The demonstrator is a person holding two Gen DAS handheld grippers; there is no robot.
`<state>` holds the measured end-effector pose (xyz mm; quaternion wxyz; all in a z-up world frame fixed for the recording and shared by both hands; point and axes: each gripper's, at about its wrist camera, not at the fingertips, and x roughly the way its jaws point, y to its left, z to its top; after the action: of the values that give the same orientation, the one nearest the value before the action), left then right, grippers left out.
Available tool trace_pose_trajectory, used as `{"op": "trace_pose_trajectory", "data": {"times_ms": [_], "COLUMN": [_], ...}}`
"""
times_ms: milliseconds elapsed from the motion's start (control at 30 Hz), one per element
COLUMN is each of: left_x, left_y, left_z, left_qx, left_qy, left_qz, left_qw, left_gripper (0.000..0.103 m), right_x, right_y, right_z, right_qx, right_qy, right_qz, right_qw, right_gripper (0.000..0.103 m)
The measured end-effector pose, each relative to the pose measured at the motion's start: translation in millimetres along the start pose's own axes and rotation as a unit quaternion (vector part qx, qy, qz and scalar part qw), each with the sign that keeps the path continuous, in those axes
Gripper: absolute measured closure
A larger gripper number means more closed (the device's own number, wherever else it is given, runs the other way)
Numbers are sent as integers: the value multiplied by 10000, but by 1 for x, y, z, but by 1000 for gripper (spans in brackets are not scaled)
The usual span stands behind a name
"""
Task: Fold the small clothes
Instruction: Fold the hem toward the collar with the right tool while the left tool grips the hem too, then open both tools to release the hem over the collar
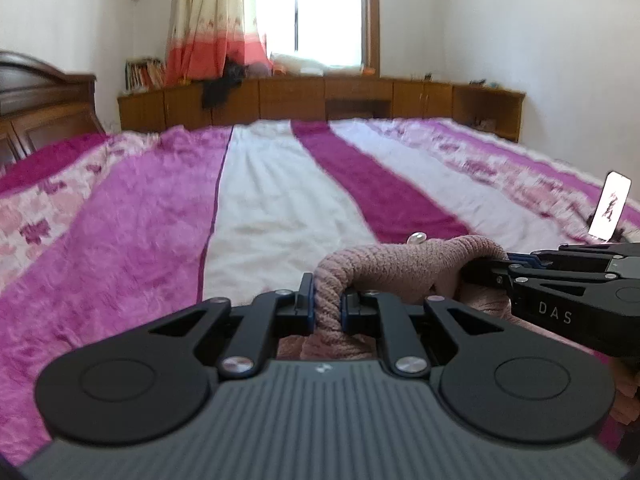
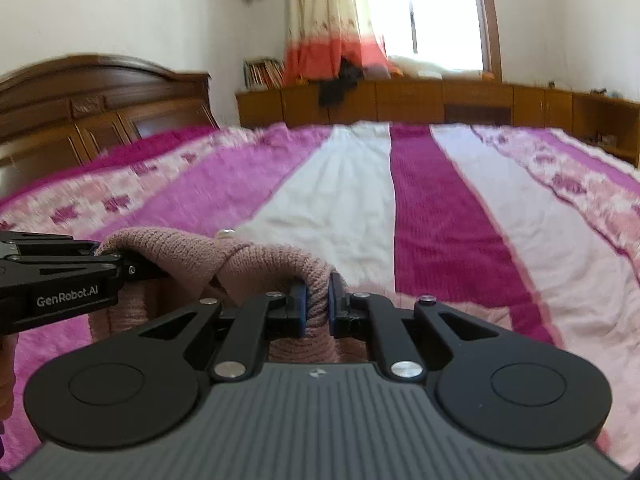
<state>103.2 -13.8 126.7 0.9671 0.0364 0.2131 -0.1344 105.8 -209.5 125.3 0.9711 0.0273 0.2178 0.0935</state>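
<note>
At the bottom centre of the left wrist view, the left gripper has its jaws closed on a ribbed edge of a dusty-pink knitted garment, the fabric pinched between the blue-lined pads. The knit arches up from that grip and runs toward the right of the frame, where the right gripper comes in from the right edge and clamps the other end of the same raised edge. A small pearl-like button sits at the top of the arch.

The right wrist view mirrors the scene: at lower centre the right gripper has its jaws shut on the pink knit, while the left gripper, lettered "GenRobot.AI", reaches in from the left edge and holds the garment's far end. The garment hangs between the two grippers, held up above the bed with folds drooping below the tools.

Beyond it spreads the bed's blanket, striped in magenta, white and pale floral pink, filling the middle of both frames. A phone-like screen stands at the right edge of the left view. A dark wooden headboard rises at the left. Farther back, a low wooden cabinet lines the wall, with books at its left end, a floral curtain and a bright window at the top.
</note>
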Motion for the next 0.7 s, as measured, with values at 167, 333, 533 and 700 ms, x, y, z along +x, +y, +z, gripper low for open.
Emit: {"op": "trace_pose_trajectory", "data": {"times_ms": [167, 333, 533, 700], "left_x": [55, 96, 121, 117], "left_y": [10, 17, 22, 23], "left_z": [-21, -40, -56, -53], "left_qx": [-192, -297, -357, -395], "left_qy": [538, 868, 1036, 1071], "left_qz": [80, 128, 190, 284], "left_qw": [9983, 9957, 9938, 9931], "left_gripper": [89, 88, 86, 69], "right_x": [60, 102, 124, 115], "right_y": [-5, -10, -16, -21], "right_z": [-28, -52, -67, -71], "right_qx": [82, 208, 329, 517], "right_qy": [495, 814, 939, 899], "right_qz": [-149, -253, -255, -123], "right_qw": [9986, 9961, 9947, 9945], "right_gripper": [92, 92, 91, 79]}}
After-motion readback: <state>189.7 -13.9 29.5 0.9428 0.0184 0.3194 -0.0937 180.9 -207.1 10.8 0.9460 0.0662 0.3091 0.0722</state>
